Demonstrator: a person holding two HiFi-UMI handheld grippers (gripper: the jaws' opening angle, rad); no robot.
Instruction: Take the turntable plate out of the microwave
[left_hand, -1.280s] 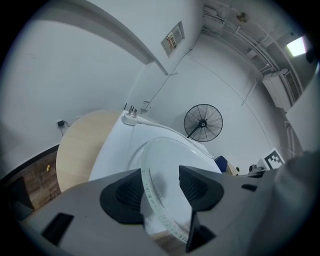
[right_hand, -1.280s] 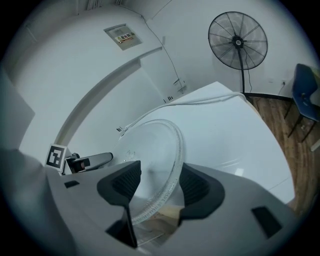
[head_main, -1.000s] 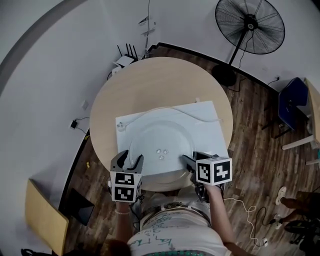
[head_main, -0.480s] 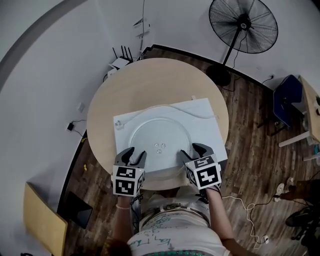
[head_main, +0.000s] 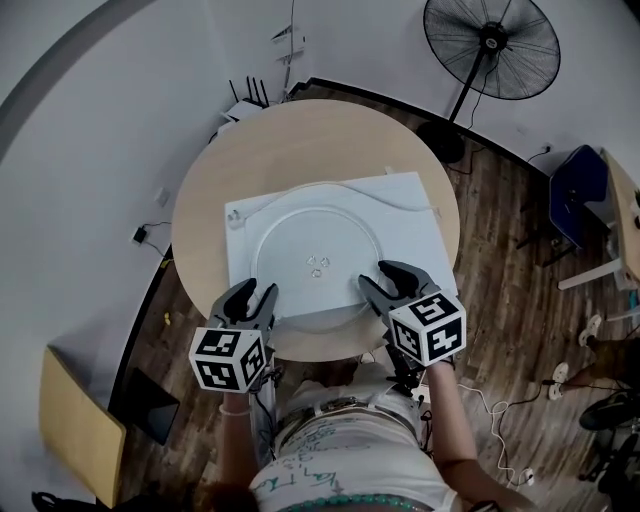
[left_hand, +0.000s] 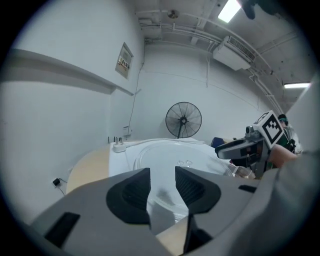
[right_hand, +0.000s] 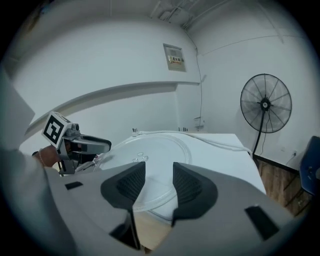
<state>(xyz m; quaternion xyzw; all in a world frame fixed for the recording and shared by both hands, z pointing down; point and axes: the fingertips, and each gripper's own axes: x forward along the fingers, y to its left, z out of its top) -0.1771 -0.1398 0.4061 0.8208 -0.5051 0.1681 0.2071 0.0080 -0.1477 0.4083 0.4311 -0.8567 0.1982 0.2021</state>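
Observation:
The clear glass turntable plate (head_main: 318, 265) lies flat on top of the white microwave (head_main: 410, 215), which stands on a round wooden table (head_main: 260, 150). My left gripper (head_main: 252, 293) is at the plate's near-left rim and my right gripper (head_main: 378, 277) at its near-right rim. The jaws of both are closing. In the left gripper view the plate (left_hand: 170, 160) shows ahead through the gap of the left gripper (left_hand: 162, 187), and no pad presses on it. The right gripper view shows the same: the plate (right_hand: 150, 155) lies beyond the right gripper (right_hand: 159, 182).
A white power cord (head_main: 395, 208) with its plug (head_main: 233, 224) lies along the microwave's far edge. A standing fan (head_main: 491, 45) is behind the table on the right, a blue chair (head_main: 570, 190) further right. A router (head_main: 245, 100) sits on the floor by the wall.
Both grippers have drawn back a little from the plate's near rim toward the person and risen. Their jaws stand narrower, and the right gripper has rolled. The plate has not moved.

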